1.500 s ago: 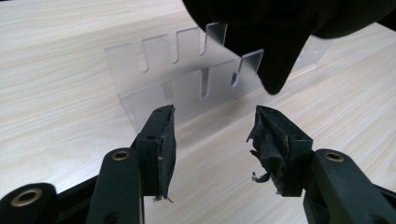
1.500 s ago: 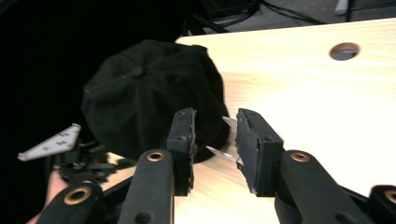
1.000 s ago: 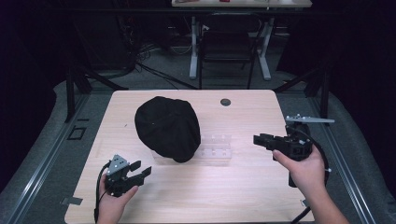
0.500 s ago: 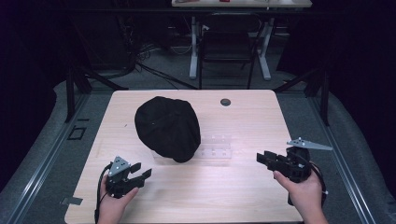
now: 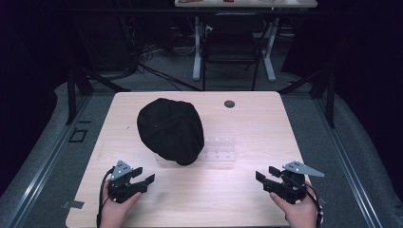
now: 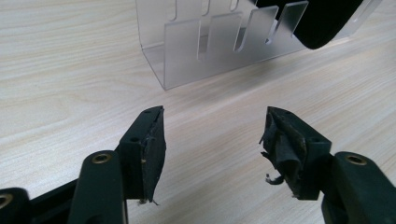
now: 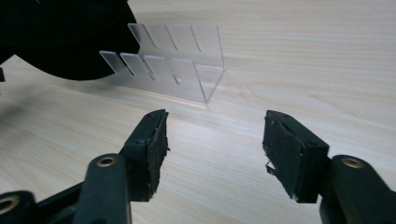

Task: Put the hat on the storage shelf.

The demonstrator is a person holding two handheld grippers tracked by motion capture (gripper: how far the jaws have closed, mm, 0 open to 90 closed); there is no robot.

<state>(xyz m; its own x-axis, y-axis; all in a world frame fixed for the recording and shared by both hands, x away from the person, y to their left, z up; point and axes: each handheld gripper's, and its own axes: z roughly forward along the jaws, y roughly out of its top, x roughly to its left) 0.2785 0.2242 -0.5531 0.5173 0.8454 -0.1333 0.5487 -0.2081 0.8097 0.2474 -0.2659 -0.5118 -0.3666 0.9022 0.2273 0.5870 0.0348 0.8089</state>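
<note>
A black cap [image 5: 170, 129] lies on the middle of the wooden table [image 5: 247, 118], draped over the left part of a clear slotted acrylic rack [image 5: 217, 150]. My left gripper [image 5: 141, 182] rests open near the front left edge, nothing between its jaws. In the left gripper view the rack [image 6: 219, 39] stands just beyond the open left gripper [image 6: 212, 135], with the cap [image 6: 317, 21] at top right. My right gripper [image 5: 267, 175] rests open near the front right edge. The right gripper [image 7: 215, 135] faces the rack [image 7: 173, 65] and the cap [image 7: 65, 32] at upper left.
A small dark round disc [image 5: 229, 103] sits near the table's far edge. Beyond the table stand a chair [image 5: 230, 45] and white desk legs [image 5: 197, 47] on a grey floor. Dark rails run along both sides of the table.
My right gripper has drawn back from beside the rack toward the front right edge of the table. The left gripper has stayed almost still. Cap and rack have not moved.
</note>
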